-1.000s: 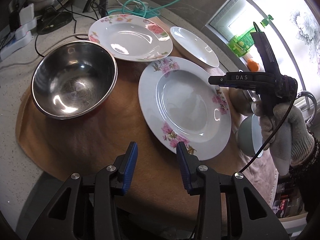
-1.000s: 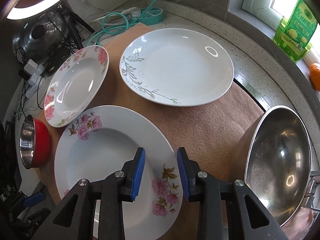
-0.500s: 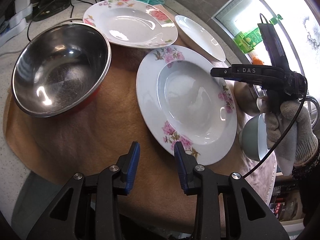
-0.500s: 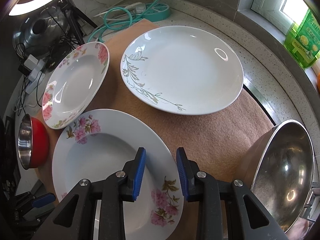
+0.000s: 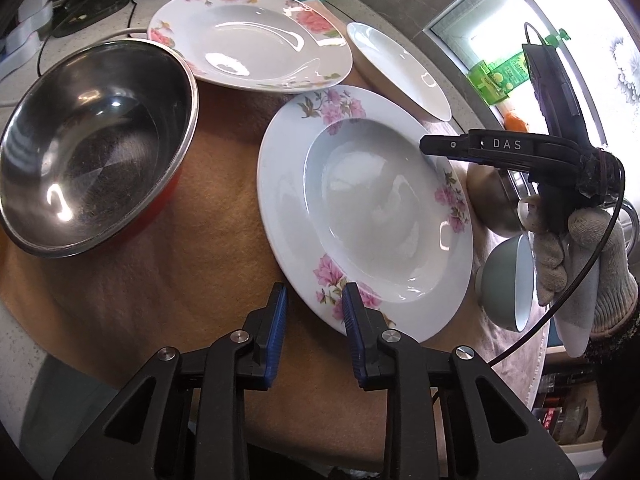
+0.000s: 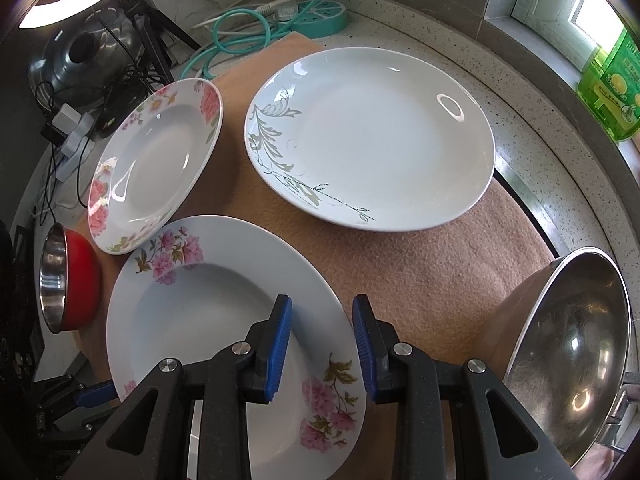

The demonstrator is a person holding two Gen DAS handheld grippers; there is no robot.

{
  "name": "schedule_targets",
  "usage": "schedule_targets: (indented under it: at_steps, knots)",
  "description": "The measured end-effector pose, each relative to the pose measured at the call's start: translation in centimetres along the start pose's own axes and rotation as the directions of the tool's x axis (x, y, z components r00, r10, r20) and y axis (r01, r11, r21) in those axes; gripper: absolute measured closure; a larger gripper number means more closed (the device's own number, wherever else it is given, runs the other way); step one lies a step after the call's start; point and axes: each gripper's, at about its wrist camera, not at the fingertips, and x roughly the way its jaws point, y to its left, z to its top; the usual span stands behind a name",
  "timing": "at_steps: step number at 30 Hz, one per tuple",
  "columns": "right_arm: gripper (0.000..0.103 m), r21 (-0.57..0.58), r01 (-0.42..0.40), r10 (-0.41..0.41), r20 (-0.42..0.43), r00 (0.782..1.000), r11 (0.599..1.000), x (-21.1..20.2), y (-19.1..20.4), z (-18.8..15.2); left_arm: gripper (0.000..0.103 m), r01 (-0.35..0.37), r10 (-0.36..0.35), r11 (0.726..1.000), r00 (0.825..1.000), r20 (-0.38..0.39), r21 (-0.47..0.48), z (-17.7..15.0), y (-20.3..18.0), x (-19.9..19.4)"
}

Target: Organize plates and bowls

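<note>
Steel bowl (image 6: pixel 568 360) cut off at frame edge; left tongs (image 5: pixel 314 312) and right tongs (image 6: pixel 322 330) open, empty.

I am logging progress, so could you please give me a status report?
Left gripper and right gripper open, empty. Both over large pink-flowered white plate, opposite rims. Nothing blocking.

Three plates on the mat: pink-flowered deep plate (image 6: pixel 224 316) under the fingers, rose-rimmed plate (image 6: pixel 156 164) ahead to the left, leaf-patterned white plate (image 6: pixel 372 136) ahead. Three bowls: red steel bowl (image 5: pixel 92 144), plain steel bowl (image 6: pixel 568 352), grey-green bowl (image 5: pixel 506 280). One green bottle (image 6: pixel 612 92), far right.
</note>
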Motion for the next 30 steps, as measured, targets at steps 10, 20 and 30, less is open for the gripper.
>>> schedule_targets:
  at_steps: [10, 20, 30]
  knots:
    - [0.074, -0.033, 0.000, 0.000, -0.025, 1.000, 0.999, 0.4, 0.5, 0.6, 0.079, 0.010, -0.010, 1.000, 1.000, -0.006, 0.002, 0.3, -0.1, 0.3]
    - [0.068, -0.090, -0.027, 0.020, -0.073, 0.997, 0.996, 1.3, 1.3, 1.8, 0.079, 0.020, -0.020, 1.000, 1.000, -0.008, -0.002, 0.4, 0.1, 0.3]
    - [0.068, -0.099, -0.031, 0.022, -0.086, 0.996, 0.995, 1.6, 1.4, 1.9, 0.080, 0.013, -0.013, 1.000, 1.000, -0.010, 0.008, 0.3, -0.2, 0.2]
